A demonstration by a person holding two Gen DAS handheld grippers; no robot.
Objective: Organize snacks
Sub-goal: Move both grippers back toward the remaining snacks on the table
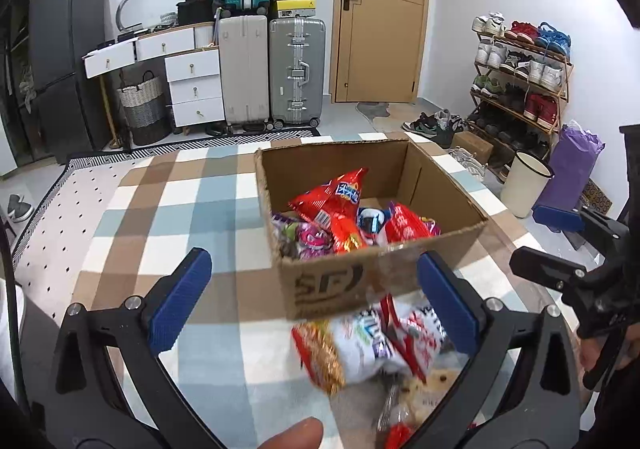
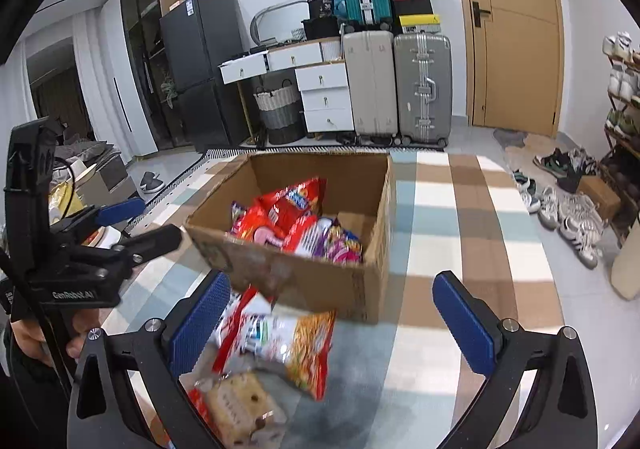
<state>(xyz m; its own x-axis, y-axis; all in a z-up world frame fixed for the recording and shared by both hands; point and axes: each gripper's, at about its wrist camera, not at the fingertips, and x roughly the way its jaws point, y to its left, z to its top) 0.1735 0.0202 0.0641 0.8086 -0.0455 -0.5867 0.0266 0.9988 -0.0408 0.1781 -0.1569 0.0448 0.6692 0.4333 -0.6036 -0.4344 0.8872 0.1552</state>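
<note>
The left tool (image 1: pixel 316 301) is open, its two blue pads wide apart and holding nothing. It hangs above the checked surface (image 1: pixel 160 209), just before the near wall of the cardboard box (image 1: pixel 332 285). Between its pads, nearer to the right pad, lies a white and red snack bag (image 1: pixel 360 349), a little blurred. Nearer to the camera is a clear packet of biscuits (image 1: pixel 416 389). The bag lies outside the box, close against its front wall. Inside the box lie several snack bags, the biggest one a red bag (image 1: pixel 332 209) leaning up, with purple and pink packets (image 1: pixel 304 239) beside it.

The right tool (image 2: pixel 332 313) is open too and grips nothing. In its view the white and red snack bag (image 2: pixel 280 341) is near its left pad, and the biscuits (image 2: pixel 240 409) lie below it. The box (image 2: pixel 320 285) stands just behind them. The right pad is over bare surface (image 2: pixel 440 229), well apart from the snacks.
</note>
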